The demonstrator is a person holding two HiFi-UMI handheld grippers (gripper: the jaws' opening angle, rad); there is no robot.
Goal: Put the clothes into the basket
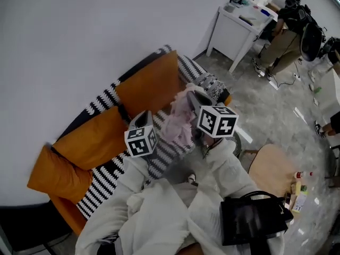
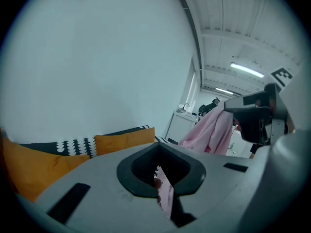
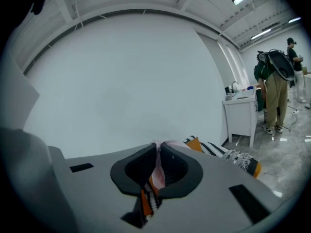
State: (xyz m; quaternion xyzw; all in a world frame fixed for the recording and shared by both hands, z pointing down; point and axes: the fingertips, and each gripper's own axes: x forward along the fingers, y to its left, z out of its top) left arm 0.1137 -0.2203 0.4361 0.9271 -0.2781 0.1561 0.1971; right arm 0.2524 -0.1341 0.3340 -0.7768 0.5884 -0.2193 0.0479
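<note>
A pink garment hangs in the air over the sofa, stretched between my two grippers. My left gripper is shut on one part of the pink cloth, which sits pinched between its jaws in the left gripper view. My right gripper is shut on another part of the garment. In the left gripper view, the right gripper shows at the right with the pink garment draping from it. White sleeves lead back to both grippers.
An orange sofa with a black-and-white patterned throw stands against the white wall. A black bag hangs at the lower right beside a round wooden stool. A white desk and people are at the far right.
</note>
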